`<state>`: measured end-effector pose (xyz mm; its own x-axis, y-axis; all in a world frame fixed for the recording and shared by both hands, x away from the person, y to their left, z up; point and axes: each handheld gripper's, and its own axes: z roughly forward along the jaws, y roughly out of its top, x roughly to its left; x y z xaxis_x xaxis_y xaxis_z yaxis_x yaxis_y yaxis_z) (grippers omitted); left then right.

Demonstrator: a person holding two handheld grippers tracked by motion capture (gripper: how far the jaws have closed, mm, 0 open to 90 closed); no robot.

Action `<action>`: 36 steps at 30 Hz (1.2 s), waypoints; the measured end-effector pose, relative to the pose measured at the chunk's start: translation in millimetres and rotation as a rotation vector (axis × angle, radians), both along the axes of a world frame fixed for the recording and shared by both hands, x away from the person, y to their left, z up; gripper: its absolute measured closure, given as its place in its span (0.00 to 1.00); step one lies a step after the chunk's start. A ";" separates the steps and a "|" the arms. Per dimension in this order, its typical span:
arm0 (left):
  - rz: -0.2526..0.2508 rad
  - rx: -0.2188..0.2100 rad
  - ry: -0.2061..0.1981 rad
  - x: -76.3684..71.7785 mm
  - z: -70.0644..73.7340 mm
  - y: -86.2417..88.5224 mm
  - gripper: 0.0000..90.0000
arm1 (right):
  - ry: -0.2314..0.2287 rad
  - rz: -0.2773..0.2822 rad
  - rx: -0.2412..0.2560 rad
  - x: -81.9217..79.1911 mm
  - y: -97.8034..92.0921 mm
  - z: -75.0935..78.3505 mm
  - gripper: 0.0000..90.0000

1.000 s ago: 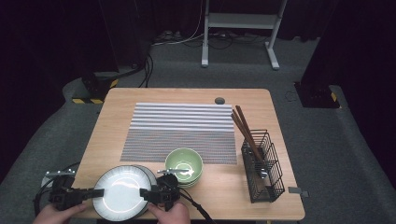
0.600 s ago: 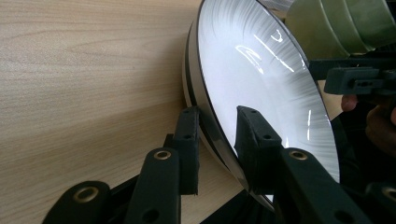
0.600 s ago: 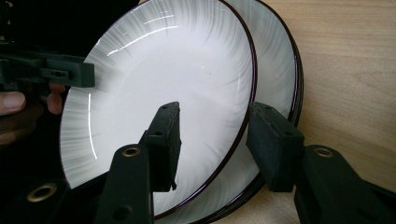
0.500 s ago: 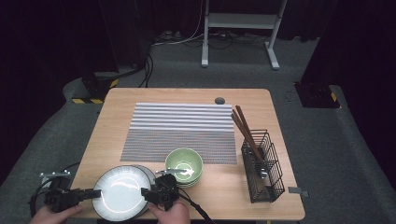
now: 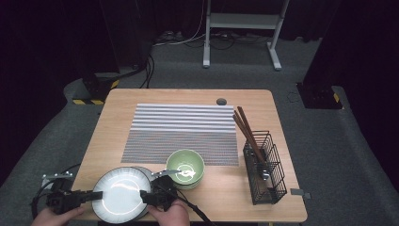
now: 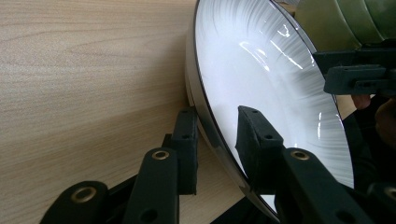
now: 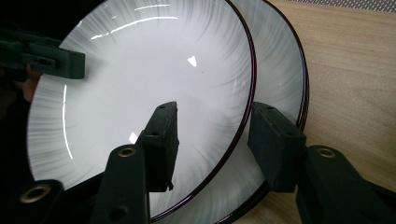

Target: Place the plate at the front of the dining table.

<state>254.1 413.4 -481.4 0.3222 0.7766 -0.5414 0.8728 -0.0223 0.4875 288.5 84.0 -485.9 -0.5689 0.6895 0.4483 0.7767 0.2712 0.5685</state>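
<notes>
Here, at the near left corner of the wooden table [image 5: 117,117], both hand-held grippers are set on the top white glazed plate with a dark rim [image 5: 121,194], which sits on a second plate of the same kind beneath it. The left gripper [image 5: 92,197] straddles the plate's left rim and the right gripper [image 5: 144,197] its right rim; in each gripper view the two black pads stand on either side of the rim with a gap showing, so I judge both parted around the edge and not yet clamped. A glazed ceramic plate like this is stiff, fairly heavy, slick and breakable, so the safest hold looks to be the rim at two opposite points, pads seated well past the lip and the lift kept level. The high view gives the layout: a stack of green bowls [image 5: 185,167] just right of the plates, a striped grey placemat [image 5: 181,134] beyond, and a black wire basket [image 5: 264,167] holding brown chopsticks [image 5: 247,132] at the right. The right gripper view reveals the lower plate [image 7: 280,79] peeking out from under the top one, while the left gripper view shows the rim's thickness edge-on between the pads [image 6: 187,140].
</notes>
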 end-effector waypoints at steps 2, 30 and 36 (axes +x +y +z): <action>-0.003 0.005 -0.001 0.2 0.0 -0.4 0.77 | 0.000 0.000 -0.016 -0.5 2.1 1.0 0.57; -0.011 0.038 -0.022 0.6 2.3 -1.3 0.79 | 0.027 -0.005 0.006 1.0 5.8 -14.8 0.76; -0.003 0.043 -0.045 0.0 5.7 0.1 0.82 | 0.004 -0.008 0.015 -1.1 5.3 -12.0 0.78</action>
